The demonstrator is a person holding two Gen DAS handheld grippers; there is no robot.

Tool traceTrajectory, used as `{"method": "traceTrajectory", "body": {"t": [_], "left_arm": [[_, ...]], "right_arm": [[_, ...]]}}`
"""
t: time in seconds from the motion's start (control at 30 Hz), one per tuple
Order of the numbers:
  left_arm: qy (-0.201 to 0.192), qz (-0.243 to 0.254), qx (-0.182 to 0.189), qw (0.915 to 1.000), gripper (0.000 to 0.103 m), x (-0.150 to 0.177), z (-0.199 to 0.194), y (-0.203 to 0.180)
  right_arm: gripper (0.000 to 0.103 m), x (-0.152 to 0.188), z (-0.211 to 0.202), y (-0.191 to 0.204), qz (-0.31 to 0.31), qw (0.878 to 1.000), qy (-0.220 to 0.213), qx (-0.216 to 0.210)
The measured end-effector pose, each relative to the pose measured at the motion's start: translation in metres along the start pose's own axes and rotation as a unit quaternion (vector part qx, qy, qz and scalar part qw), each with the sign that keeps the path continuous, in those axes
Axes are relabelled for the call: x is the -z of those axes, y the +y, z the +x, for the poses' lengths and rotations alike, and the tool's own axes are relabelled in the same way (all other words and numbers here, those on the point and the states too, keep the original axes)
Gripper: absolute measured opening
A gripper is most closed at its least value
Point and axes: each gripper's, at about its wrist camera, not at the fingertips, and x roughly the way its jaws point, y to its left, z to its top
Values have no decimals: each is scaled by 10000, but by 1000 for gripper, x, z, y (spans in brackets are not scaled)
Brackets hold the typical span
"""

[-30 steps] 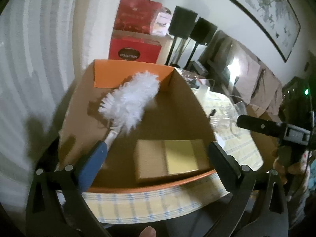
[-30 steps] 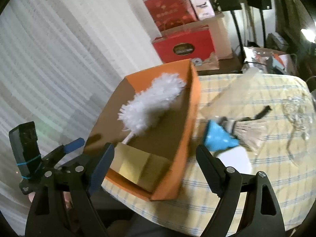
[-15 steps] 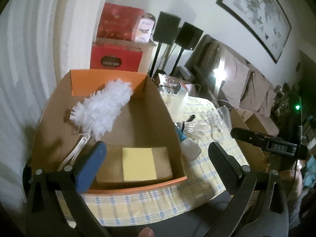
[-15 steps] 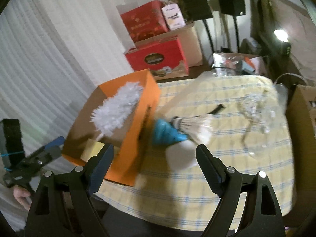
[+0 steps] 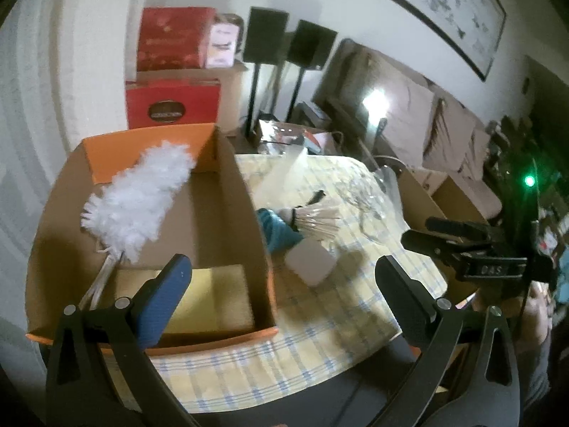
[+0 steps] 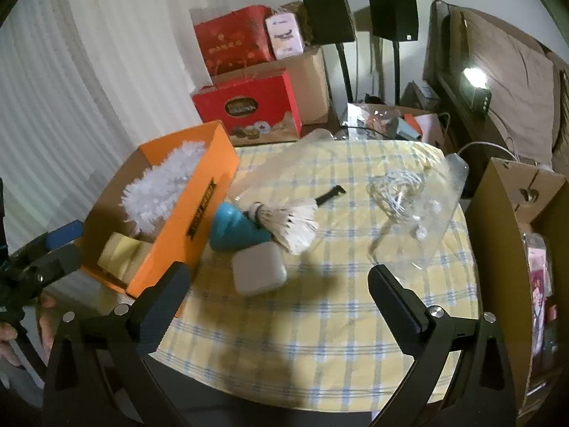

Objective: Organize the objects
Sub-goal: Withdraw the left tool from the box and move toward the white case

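An orange cardboard box (image 5: 149, 135) (image 6: 199, 192) stands at the table's left end. In it lie a white fluffy brush (image 5: 142, 195) (image 6: 160, 192) and a yellow sponge (image 5: 213, 295) (image 6: 121, 252). Just right of the box, a brush with a blue cone base (image 5: 281, 231) (image 6: 242, 231) and a white rounded case (image 5: 311, 261) (image 6: 258, 272) lie on the checked cloth. My left gripper (image 5: 281, 295) hovers open over the box's near right corner. Above the cloth in front of the case my right gripper (image 6: 281, 299) has its jaws opening, with nothing between them.
A whisk in clear plastic wrap (image 6: 402, 192) and a small black strap (image 6: 330, 194) lie further right on the yellow checked tablecloth (image 6: 320, 338). A tall brown carton (image 6: 505, 249) stands against the table's right edge. Red boxes (image 6: 249, 106) are stacked behind the table.
Both views have swung right, away from the box and onto the table; the blue brush and white case now show in the left view. The right jaws stand wider apart.
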Motion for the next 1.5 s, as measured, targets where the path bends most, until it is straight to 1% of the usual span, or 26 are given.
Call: {"method": "traceTrajectory", "body": {"t": [0.17,0.3,0.43,0.57,0.67,0.73,0.9,1.03,1.23,1.33,1.5], "left_arm": [[-28,289,27,9996,103,4,11,-23],[-70,507,181,9985,103,8,23,-43],[10,668,295,9973,103,15,34,-60],[78,700,413,9967,103,23,44,-75],[72,667,482,9966,103,30,47,-81],[88,598,525,9968,103,33,48,-80],[164,389,499,9979,103,37,48,-71],[197,199,439,9986,103,38,43,-61],[171,74,250,9995,103,35,29,-51],[145,48,156,9998,103,34,24,-45],[132,-132,102,9998,103,34,23,-32]], "right_arm": [[102,5,-3,-18,-11,9996,-22,268],[102,11,-1,-39,161,9993,41,336],[101,16,-2,-55,231,9986,63,463],[101,24,-3,-66,280,9979,83,570],[101,31,-3,-74,396,9979,75,515],[98,35,-3,-77,435,9982,44,409],[95,40,4,-67,274,9992,74,272],[90,40,17,-48,21,9998,137,121],[87,39,39,-20,-302,9993,200,-113],[83,38,52,-7,-475,9985,230,-171],[83,35,74,11,-767,9967,239,-148]]}}
